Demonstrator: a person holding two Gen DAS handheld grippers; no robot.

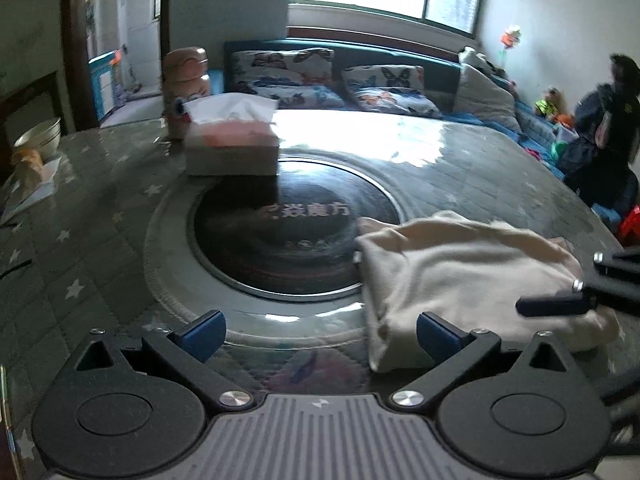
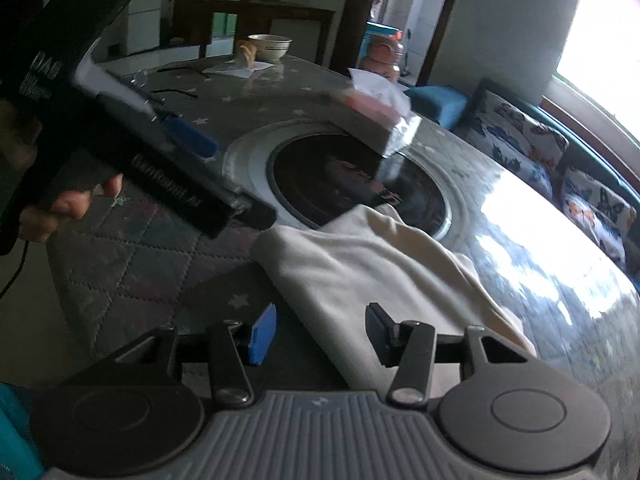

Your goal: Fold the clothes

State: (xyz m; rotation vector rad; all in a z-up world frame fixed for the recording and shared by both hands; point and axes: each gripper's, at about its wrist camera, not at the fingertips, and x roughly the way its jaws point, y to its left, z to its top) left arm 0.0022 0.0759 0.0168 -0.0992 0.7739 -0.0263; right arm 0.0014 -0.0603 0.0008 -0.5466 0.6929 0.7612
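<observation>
A cream folded garment (image 1: 460, 272) (image 2: 380, 264) lies on the round table (image 1: 80, 240), partly over the rim of the black inset disc. My left gripper (image 1: 320, 332) stands wide open above the table with nothing between its blue pads; its right finger hangs just over the garment's left edge. From the right wrist view the left gripper (image 2: 224, 176) is at upper left, held by a hand. My right gripper (image 2: 320, 334) is open above the garment's near corner, pads apart and not pressing the cloth. In the left wrist view the right gripper (image 1: 568, 284) is over the garment's right side.
A tissue box (image 1: 232, 144) (image 2: 376, 120) sits at the far rim of the black disc (image 1: 296, 224), with a pink bottle (image 1: 186, 88) behind it. A bowl (image 1: 38, 136) and papers lie at the far left. Beyond the table are a sofa with butterfly cushions (image 1: 288, 72) and a person (image 1: 616, 112).
</observation>
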